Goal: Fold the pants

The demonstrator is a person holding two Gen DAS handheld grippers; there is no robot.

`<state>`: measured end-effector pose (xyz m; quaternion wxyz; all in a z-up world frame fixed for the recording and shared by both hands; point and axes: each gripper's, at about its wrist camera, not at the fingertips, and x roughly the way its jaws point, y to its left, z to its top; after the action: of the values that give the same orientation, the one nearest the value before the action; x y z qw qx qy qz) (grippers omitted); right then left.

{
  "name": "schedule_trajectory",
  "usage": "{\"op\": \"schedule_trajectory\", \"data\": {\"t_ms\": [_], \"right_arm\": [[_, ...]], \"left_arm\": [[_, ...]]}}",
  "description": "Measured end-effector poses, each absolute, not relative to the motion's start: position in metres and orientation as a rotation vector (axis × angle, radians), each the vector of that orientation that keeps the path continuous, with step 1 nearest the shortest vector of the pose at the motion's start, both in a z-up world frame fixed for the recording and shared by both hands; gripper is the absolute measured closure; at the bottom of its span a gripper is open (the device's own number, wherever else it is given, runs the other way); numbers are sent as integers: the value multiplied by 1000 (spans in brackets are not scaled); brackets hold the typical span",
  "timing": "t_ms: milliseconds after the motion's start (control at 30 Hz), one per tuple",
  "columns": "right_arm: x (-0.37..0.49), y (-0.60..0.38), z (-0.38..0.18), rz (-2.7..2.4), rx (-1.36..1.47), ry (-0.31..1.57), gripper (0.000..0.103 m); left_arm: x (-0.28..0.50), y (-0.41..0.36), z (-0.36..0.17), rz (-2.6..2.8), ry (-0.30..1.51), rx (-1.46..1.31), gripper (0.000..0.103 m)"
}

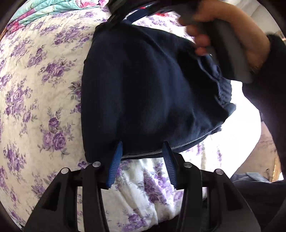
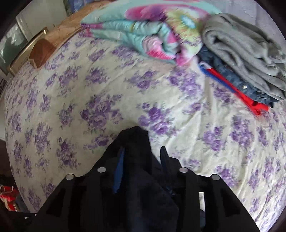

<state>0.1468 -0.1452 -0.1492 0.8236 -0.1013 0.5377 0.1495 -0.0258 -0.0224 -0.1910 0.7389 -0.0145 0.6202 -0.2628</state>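
Dark navy pants (image 1: 143,89) lie spread over the floral bedsheet (image 1: 35,89). My left gripper (image 1: 143,144) is at their near edge. Its blue fingers (image 1: 117,160) stand partly apart, the tips buried in the hem that fills the gap. A hand (image 1: 223,26) at the top right holds my right gripper, whose blue finger (image 1: 139,16) shows at the far end of the pants. In the right wrist view a thick bunch of the pants (image 2: 135,178) fills the space between the fingers of my right gripper (image 2: 143,148) and rises past their tips. The bunch hides both pads.
A folded turquoise and pink quilt (image 2: 143,32) lies at the far side of the bed (image 2: 107,89). To its right is a stack of folded clothes (image 2: 241,53): grey on top, denim and red below. A wooden bed frame (image 2: 41,48) borders the far left.
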Motion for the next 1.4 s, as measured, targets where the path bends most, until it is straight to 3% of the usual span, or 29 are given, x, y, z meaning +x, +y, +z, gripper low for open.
{"op": "schedule_trajectory", "data": {"t_ms": [100,200,267,467,567,733,800,833,933,1133,1233,1267,1367,1400], "right_arm": [[110,-176,-104,292,-247,1060,61],[54,-202,-93,310,-244,1092,61],[13,-214,-105,291,-218,1129,61],[-29,-241,-186,133,-89,1155,68],[-27,-237,-186,153,-94,1127,55],[-61,-254,-144,164,7,1089,53],[-80,-273,-139,141,131,1092,40],[-88,-281,-140,126,188,1092,39],[-96,-297,-157,104,357,1106,36],[-76,-314,-216,84,691,1164,36],[-68,-319,-245,117,876,1158,16],[-63,-319,-246,142,928,1144,4],[-52,-314,-246,157,964,1183,4],[-52,-314,-244,180,966,1197,15]], "left_arm": [[-21,-6,-172,-580,1338,-93,58],[-14,17,-146,-538,1279,-131,53],[-6,30,-136,-507,1260,-170,48],[18,19,-133,-570,1275,-223,48],[15,-16,-158,-607,1348,-147,48],[11,-33,-173,-614,1407,-84,49],[13,-28,-161,-609,1378,-85,48],[14,-23,-156,-605,1364,-98,46],[20,-5,-153,-557,1352,-139,28],[31,27,-178,-500,1444,-310,28],[33,35,-188,-523,1478,-407,28],[33,35,-191,-529,1488,-430,28],[38,37,-201,-549,1503,-503,28],[40,39,-205,-551,1511,-532,28]]}}
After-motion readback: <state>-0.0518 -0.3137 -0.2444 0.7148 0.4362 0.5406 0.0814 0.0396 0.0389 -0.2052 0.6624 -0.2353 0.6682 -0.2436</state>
